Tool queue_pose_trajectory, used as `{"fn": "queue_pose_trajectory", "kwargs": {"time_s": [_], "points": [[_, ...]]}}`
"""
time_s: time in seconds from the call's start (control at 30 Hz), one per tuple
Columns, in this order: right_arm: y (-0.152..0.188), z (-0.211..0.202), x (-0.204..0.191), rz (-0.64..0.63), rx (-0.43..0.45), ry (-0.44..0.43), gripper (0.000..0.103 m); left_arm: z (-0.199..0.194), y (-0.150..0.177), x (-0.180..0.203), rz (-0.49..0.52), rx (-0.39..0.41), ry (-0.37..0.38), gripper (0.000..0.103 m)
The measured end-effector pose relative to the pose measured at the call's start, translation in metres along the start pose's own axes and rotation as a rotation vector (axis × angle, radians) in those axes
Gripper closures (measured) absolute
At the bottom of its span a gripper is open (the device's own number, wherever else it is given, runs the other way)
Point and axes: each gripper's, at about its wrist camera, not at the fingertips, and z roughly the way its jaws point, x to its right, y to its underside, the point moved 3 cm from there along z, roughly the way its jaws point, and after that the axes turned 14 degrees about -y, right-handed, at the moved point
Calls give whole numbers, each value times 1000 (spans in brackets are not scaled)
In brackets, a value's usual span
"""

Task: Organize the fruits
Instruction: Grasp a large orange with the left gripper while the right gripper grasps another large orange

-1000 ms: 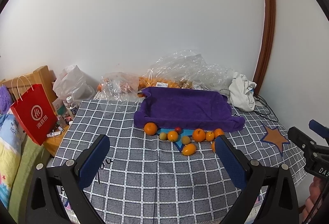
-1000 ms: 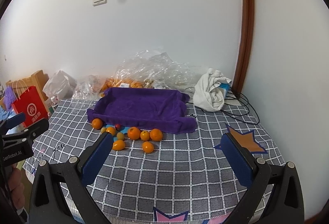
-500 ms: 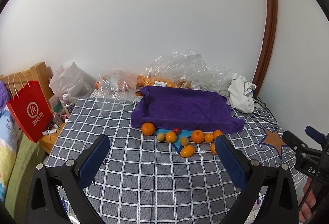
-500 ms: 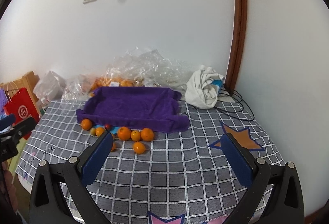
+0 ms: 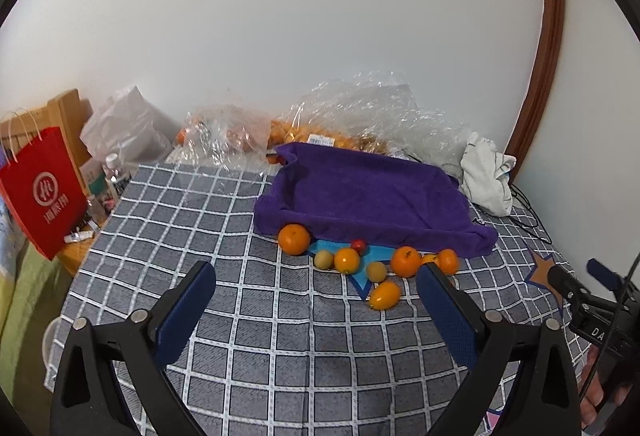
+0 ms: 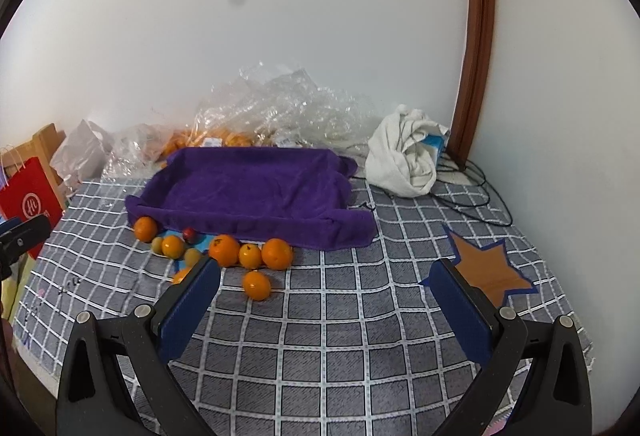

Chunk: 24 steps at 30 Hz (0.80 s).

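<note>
Left tool (image 5: 314,274) is hanging with its blue-padded fingers (image 5: 182,312) spread wide, gripping nothing, over the grey checked bedspread (image 5: 260,348). Right tool (image 6: 326,272) is likewise gaping, nothing between its pads (image 6: 464,310).

Nearest fruit in the left view: an oblong yellow-orange fruit (image 5: 384,295) is lying alone on the bedspread, just ahead of the tool. In the right view, a lone orange (image 6: 257,285) is sitting apart from the others.

Behind these, a loose row of fruit is lying along the front edge of the purple cloth tray (image 5: 368,196): a large orange (image 5: 294,239) touching the tray's left front corner, two small greenish fruits (image 5: 324,259), a small red fruit (image 5: 359,245), and more oranges (image 5: 405,261) to the right. Several are resting on a blue star patch (image 5: 362,278). No fruit is showing inside the tray.

Farther back, crumpled clear plastic bags (image 5: 372,112) holding more oranges are lying against the wall, a bundled white cloth (image 6: 404,156) beside them on the right. A red paper bag (image 5: 42,192) is standing off the bed's left side.
</note>
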Motion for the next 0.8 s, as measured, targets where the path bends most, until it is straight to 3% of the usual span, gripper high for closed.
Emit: {"fn": "queue_pose_trajectory", "kwargs": {"time_s": [0.2,0.3,0.4,0.53,0.73,0.8], "points": [[8,44,15,68,-58,-55,2,39,7,-10,2,-64,8,10],[15,72,18,94,-77,-107,10,61,13,-12,41,-121,2,11],[23,96,12,70,-96,-106,18,81,17,-15,40,-166,4,21],[33,126,2,29,-151,-129,34,103,21,-21,29,-205,-17,21],[41,151,-11,29,-207,-200,35,118,25,-22,30,-218,-20,21],[43,158,-13,10,-225,-201,41,124,26,-20,30,-229,-15,21]]}}
